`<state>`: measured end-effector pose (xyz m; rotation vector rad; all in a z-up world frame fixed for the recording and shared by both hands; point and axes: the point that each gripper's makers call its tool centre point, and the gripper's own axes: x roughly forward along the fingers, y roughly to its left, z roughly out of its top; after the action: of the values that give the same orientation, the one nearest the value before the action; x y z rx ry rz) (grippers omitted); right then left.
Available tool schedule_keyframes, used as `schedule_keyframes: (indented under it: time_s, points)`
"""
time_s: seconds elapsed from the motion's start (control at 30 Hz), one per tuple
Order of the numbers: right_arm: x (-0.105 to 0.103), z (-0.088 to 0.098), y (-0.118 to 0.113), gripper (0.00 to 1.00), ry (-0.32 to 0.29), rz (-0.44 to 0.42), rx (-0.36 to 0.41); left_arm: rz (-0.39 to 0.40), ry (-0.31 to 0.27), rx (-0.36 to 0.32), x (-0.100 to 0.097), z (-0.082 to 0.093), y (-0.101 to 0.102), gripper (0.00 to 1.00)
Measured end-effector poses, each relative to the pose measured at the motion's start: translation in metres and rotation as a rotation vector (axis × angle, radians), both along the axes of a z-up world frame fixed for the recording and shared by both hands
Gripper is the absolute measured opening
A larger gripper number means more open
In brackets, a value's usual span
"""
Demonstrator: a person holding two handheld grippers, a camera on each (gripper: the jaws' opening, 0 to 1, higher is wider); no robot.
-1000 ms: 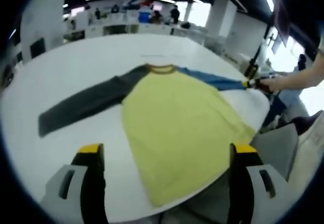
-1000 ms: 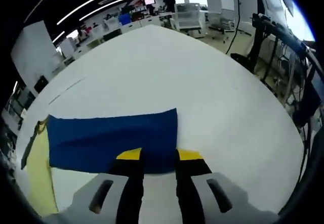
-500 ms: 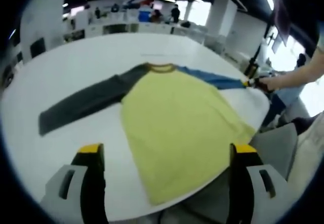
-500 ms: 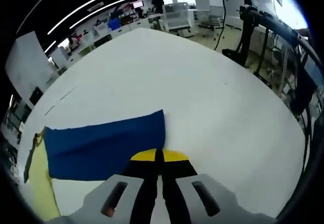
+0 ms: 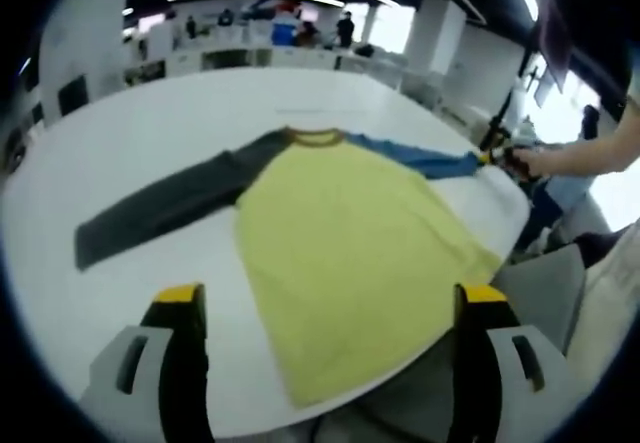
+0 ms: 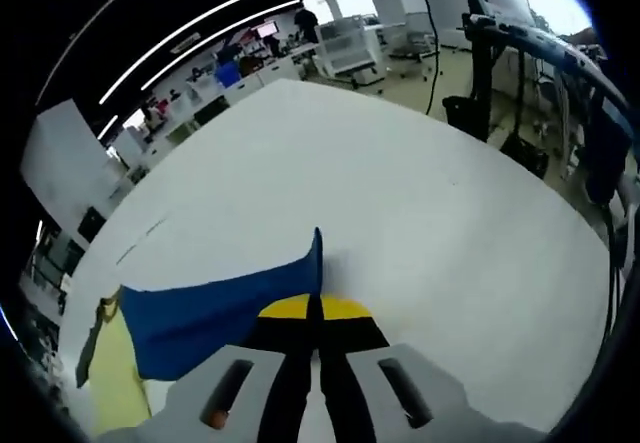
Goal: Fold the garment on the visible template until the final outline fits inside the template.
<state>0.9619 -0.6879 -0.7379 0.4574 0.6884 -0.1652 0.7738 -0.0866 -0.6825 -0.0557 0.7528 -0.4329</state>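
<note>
So the shirt [image 5: 350, 233] is a long-sleeve raglan spread flat on a big white table [image 5: 150, 123], yellow body toward the near edge, a dark grey sleeve [image 5: 165, 208] stretched out to the left and a blue sleeve [image 5: 420, 160] running off to the right. It looks like thin, floppy knit, so I'd guess it weighs next to nothing, drapes wherever you drop it and bunches if you drag it; cuffs, hem corners and shoulder seams are the sane places to pinch. The right gripper [image 6: 313, 308] is doing exactly that: its yellow-tipped jaws are pressed together on the cuff end of the blue sleeve, and the cloth edge stands up in a little peak right at the tips. In the left gripper view you can see that gripper out at the far right with a person's forearm [image 5: 590, 153] reaching in behind it. The left gripper [image 5: 330, 298] hangs back over the near edge of the table, jaws spread wide with nothing between them, pointed at the hem. I can't make out a template outline from here.
</note>
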Motion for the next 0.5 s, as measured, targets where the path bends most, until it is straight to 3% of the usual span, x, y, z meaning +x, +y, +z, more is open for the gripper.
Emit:
schedule_keyframes:
  time_s: [0.2, 0.5]
  points:
    - [0.012, 0.023, 0.01, 0.01, -0.078, -0.001, 0.095, 0.003, -0.013, -0.006, 0.0, 0.004, 0.001, 0.99]
    - [0.029, 0.078, 0.056, 0.01, -0.197, 0.079, 0.162, 0.003, -0.026, -0.013, -0.002, 0.006, 0.001, 0.99]
